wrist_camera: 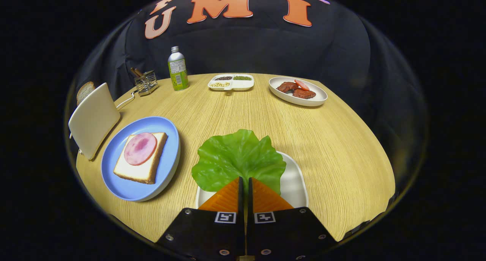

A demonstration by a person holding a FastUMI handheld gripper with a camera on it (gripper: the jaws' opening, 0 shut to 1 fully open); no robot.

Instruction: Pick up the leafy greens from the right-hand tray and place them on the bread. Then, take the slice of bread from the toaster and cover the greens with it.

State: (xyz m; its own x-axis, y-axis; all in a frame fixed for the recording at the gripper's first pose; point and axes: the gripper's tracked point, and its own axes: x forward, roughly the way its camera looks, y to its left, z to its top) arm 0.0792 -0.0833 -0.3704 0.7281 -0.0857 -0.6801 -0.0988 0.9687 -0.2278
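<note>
My gripper (245,179) is shut on the stem edge of a green lettuce leaf (237,158), with both orange fingers (228,196) pressed together on it. The leaf fans out just ahead of the fingertips, over the far end of a white tray (295,181) that lies under the fingers. To the left, a blue plate (167,166) holds a bread slice (146,172) topped with a round pink ham slice (140,148). Further left stands a cream toaster (93,118) with a slice of bread (85,91) sticking out of its top.
At the table's far side stand a green-labelled bottle (177,69), a small wire rack (146,82), a white divided dish of beans (231,82) and a white oval plate (317,98) with dark red meat pieces and a tomato slice. Bare wood lies in the middle.
</note>
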